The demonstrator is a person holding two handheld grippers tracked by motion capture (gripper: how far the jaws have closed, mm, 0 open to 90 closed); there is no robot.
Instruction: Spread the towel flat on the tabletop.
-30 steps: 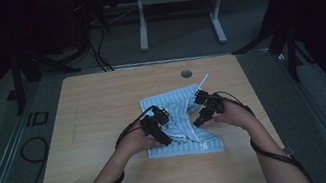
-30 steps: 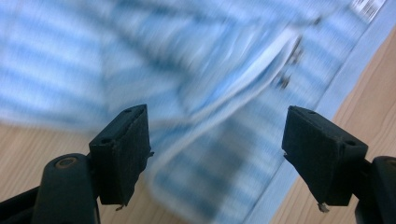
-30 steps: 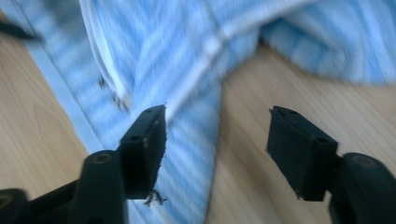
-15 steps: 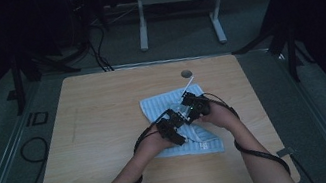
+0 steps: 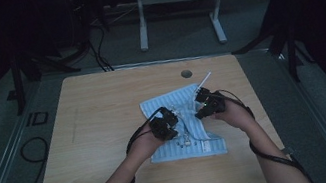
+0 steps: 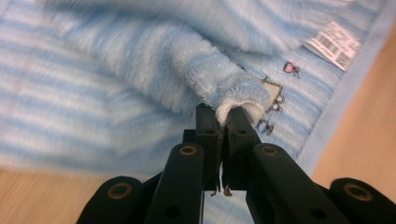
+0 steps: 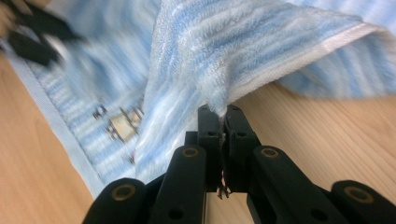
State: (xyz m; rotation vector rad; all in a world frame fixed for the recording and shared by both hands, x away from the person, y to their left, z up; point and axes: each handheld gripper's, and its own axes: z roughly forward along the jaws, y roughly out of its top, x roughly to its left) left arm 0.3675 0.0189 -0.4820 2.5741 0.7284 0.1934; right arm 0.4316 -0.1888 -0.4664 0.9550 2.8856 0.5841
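The left claw (image 6: 225,122) had just closed, pinching a rolled fold of the blue-and-white striped terry towel (image 6: 116,79), and the right claw (image 7: 223,122) had just closed on the towel's white-hemmed edge (image 7: 299,60), seemingly both gripped to lift and fold it. The soft towel lay mid-table on the pale wooden table (image 5: 103,112), its barcode label (image 6: 337,43) showing.

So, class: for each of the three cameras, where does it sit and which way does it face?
High view: above the table's near side, looking forward and down; both forearms, left gripper, right gripper.
Left gripper view: on the gripper, along its jaws shut on the blue-striped terry towel.
Right gripper view: likewise, jaws pinching a towel edge.
All share the towel and the wooden table.
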